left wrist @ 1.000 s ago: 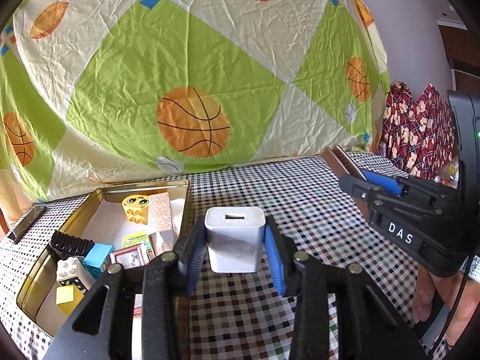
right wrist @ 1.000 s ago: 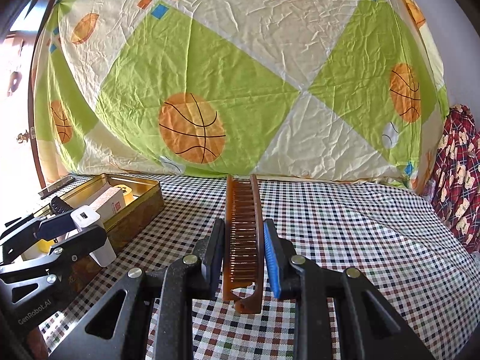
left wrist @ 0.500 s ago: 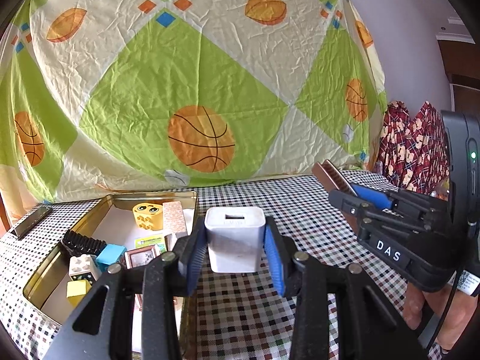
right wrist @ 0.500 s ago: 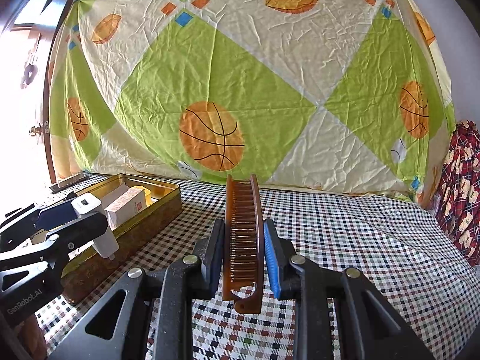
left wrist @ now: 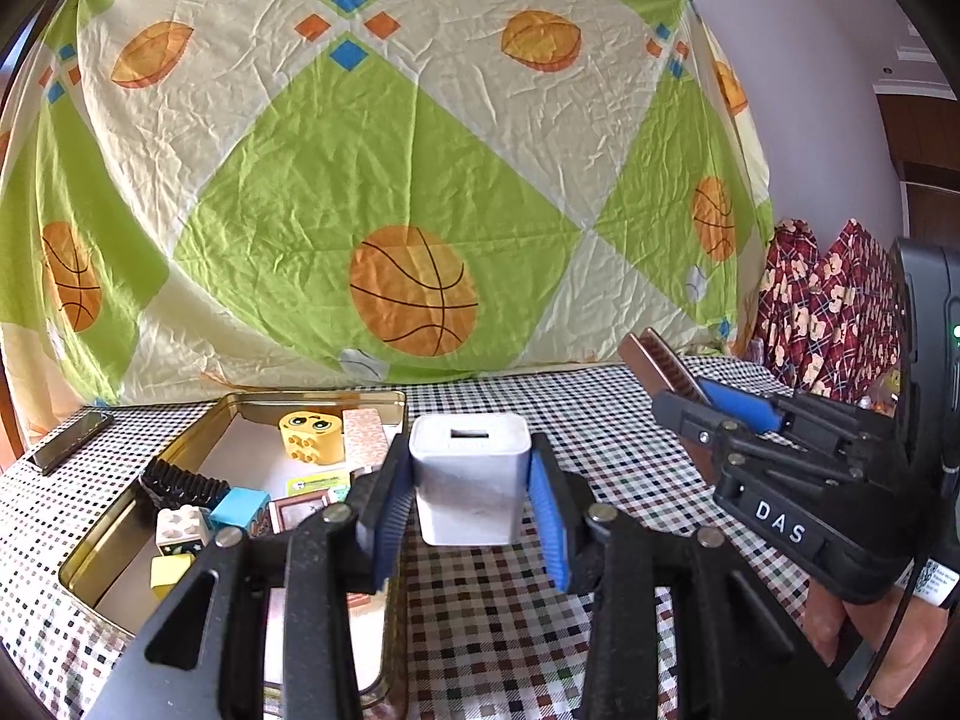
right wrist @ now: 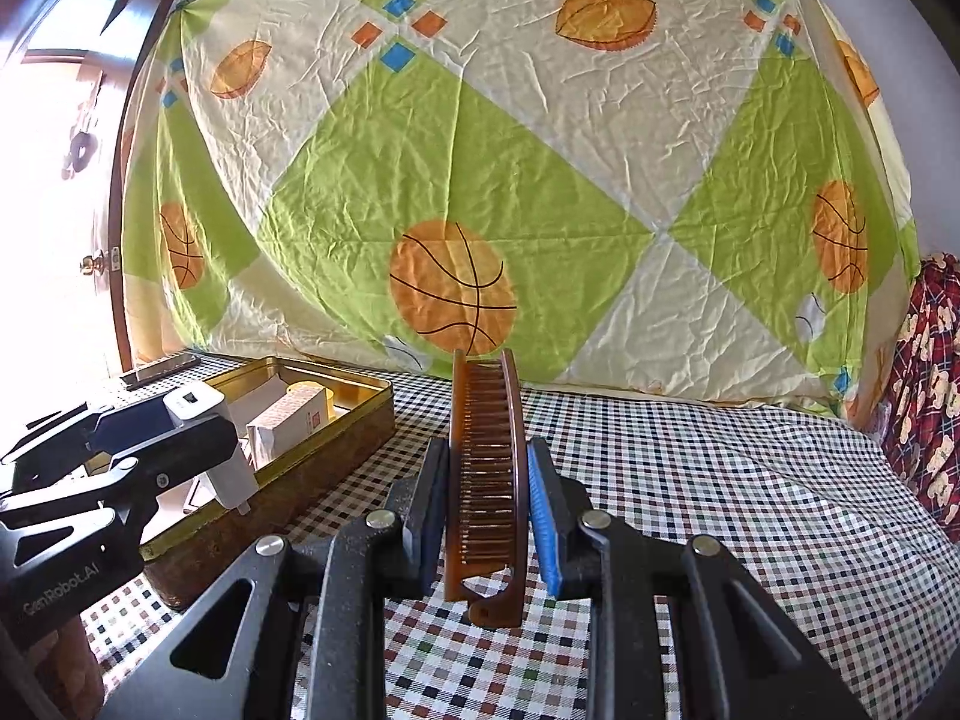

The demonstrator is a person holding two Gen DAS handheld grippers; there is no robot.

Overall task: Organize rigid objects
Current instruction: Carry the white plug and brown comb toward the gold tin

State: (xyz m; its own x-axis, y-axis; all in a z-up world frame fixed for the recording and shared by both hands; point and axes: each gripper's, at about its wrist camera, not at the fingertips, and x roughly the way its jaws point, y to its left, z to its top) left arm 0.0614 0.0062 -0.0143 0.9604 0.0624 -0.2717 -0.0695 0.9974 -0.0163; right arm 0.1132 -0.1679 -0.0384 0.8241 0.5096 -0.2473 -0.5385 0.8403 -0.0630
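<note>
**Inspector A:** The left tool (left wrist: 471, 501) is clenched on a white USB charger (left wrist: 469, 477), gripped on its two flat sides with the port facing away from the tool. It is carried clear of the checked tabletop (left wrist: 600, 438). The flat sides give the blue pads (left wrist: 545, 516) a square seat, which I judge to be the reason for that hold.

**Inspector B:** The right tool (right wrist: 489, 516) is clamped on a brown comb (right wrist: 486, 468), held on edge with its length running forward between the pads and its hooked end hanging below them.

**Inspector A:** The destination appears to be the gold tin (left wrist: 150, 516), ahead and to the left of the left tool. It already holds toy blocks (left wrist: 240, 507), a yellow block with a face (left wrist: 309, 435) and a small box (left wrist: 365, 438).

**Inspector B:** From the right tool, the tin (right wrist: 336, 450) lies to the left, beyond the left tool (right wrist: 198, 450). Both items are airborne and neither is deposited. In my judgement the charger, being nearer, goes in first.

**Inspector A:** A dark flat device (left wrist: 69, 435) lies on the tabletop, left of the tin.
</note>
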